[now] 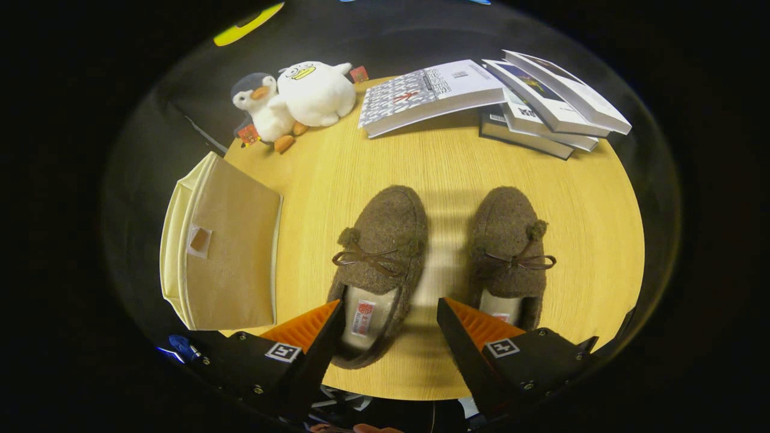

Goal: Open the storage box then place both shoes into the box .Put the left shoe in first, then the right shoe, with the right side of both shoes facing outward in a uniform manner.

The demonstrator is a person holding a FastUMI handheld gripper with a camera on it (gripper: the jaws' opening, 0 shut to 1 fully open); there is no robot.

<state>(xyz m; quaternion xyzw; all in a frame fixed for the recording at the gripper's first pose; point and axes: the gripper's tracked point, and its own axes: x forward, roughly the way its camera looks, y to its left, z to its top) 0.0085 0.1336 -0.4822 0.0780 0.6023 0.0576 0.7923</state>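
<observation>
Hovering wide open and empty, the gripper (388, 337) looks down on the brown woollen slippers (376, 270); the closed beige fabric storage box (225, 252) lies off to its left

Staged booth dressed as a home corner, not a lived-in room. Black cloth wall (180, 102) closes in behind a round wood-grain counter (445, 174). Household props on it: pair of brown slippers (385, 240), closed beige fabric box (231, 252) at its left edge, two plush birds (295, 99) at the back, books (493, 99) in loose stacks beside them. Gripper (390, 337) held above the near edge, jaws apart.
</observation>
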